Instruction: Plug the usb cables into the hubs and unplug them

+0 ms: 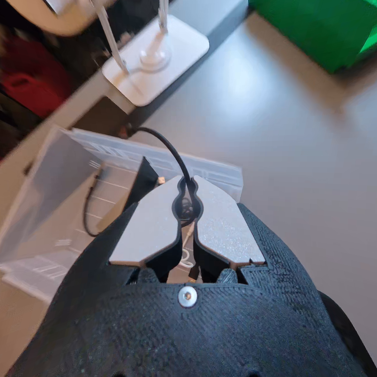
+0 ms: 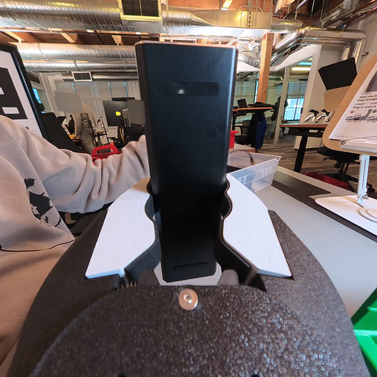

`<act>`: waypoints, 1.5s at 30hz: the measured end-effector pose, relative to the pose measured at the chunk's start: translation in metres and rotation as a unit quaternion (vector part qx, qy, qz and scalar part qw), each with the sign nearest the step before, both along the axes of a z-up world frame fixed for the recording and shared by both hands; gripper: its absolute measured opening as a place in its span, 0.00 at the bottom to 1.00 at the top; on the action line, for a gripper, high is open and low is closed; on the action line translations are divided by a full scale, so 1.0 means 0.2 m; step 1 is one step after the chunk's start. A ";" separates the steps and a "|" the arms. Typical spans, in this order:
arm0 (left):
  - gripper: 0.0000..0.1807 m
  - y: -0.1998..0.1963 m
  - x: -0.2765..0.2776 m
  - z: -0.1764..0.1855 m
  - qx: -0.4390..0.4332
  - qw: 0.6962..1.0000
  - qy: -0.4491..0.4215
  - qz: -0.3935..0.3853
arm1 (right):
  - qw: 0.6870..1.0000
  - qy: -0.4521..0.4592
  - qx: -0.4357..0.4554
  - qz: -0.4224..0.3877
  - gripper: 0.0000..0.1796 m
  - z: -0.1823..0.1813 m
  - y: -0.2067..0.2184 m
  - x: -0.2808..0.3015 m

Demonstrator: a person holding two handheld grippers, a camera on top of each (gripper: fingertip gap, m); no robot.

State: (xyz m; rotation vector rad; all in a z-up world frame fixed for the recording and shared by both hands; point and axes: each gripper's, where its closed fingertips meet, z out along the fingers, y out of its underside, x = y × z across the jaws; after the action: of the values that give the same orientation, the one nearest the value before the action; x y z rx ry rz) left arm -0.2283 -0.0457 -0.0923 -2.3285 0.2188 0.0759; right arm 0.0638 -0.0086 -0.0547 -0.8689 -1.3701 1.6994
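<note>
My left gripper (image 1: 186, 180) is shut on a black braided usb cable (image 1: 163, 142) and hangs above a clear plastic bin (image 1: 204, 169). The cable arcs up and left from the fingertips to its blurred plug end (image 1: 126, 130). More black and white cables lie in the bin under the fingers. My right gripper (image 2: 188, 181) is shut on a long black hub (image 2: 187, 122) and holds it upright above the table, its flat back towards the camera. Its ports are hidden. Right of the hub, the cable end (image 2: 250, 157) hangs over the bin (image 2: 255, 173).
A white stand base (image 1: 159, 67) sits at the table's far edge, and in the right wrist view (image 2: 346, 208) it carries an instruction sheet. A green box (image 1: 316, 30) is at the right. A person's beige sleeve (image 2: 81, 173) reaches behind the hub. A black wedge-shaped object (image 1: 146, 177) stands in the bin. There is about 30 cm between the tips of the two grippers.
</note>
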 end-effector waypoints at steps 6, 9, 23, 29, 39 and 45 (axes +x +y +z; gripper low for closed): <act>0.03 -0.05 0.27 0.43 0.142 0.984 0.067 -0.082 | 1.000 -0.007 0.000 0.000 0.36 -0.02 0.00 -0.01; 0.03 -0.05 0.48 0.44 0.148 0.972 0.077 -0.168 | 1.000 -0.002 -0.002 -0.001 0.36 -0.01 0.01 0.00; 0.03 -0.06 1.00 -0.54 -0.196 0.857 0.169 -0.446 | 1.000 0.011 0.004 -0.003 0.36 0.06 0.14 0.10; 0.04 -0.24 1.02 -0.65 -0.287 0.829 0.068 -0.474 | 1.000 0.001 0.001 -0.012 0.36 0.04 0.21 0.12; 0.20 0.23 0.85 -0.46 -0.118 0.971 -0.033 -0.203 | 1.000 -0.010 0.002 -0.011 0.36 0.02 0.20 0.09; 0.17 0.28 0.84 -0.69 -0.163 0.972 -0.008 -0.168 | 1.000 -0.011 0.007 -0.011 0.36 0.02 0.19 0.09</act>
State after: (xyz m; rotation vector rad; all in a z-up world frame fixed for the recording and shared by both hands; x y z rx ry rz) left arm -0.0606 0.0105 -0.2309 -2.5792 0.6563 -0.1583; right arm 0.0821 0.0287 -0.0513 -0.8949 -1.3803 1.6663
